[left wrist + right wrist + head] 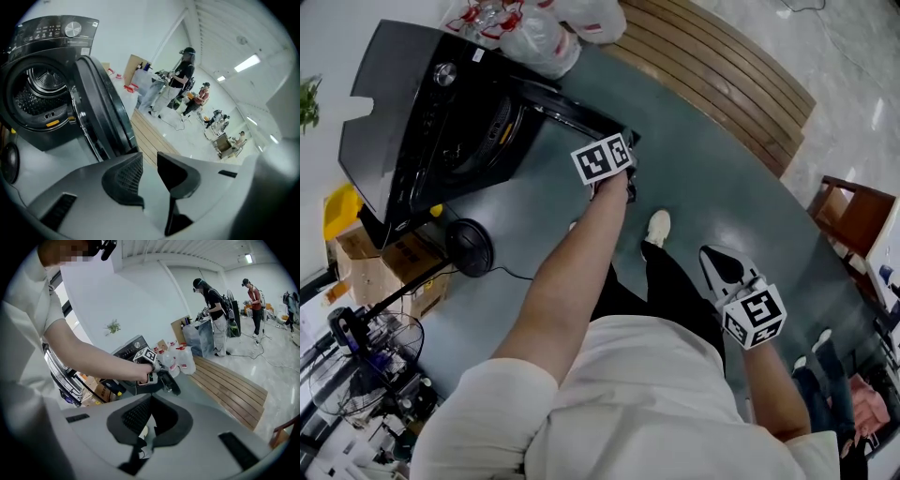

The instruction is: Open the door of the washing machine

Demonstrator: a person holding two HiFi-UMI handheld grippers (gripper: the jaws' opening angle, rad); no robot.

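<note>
Plainly the door stands swung wide off the washer, edge-on, running 11 to 5 o'clock. Its near end is just beyond the left gripper, whose jaws are partly apart and hold nothing. The right gripper, closed and empty, hangs well back.

washing machine cut by lens edge, control panel print too small, door handle apparently hidden

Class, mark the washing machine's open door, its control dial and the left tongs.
Door (105,105): left gripper view, on its dark outer rim.
Control dial (71,29): left gripper view, on its silver face.
Left tongs (149,159): left gripper view, midway between the fingertips.
</note>
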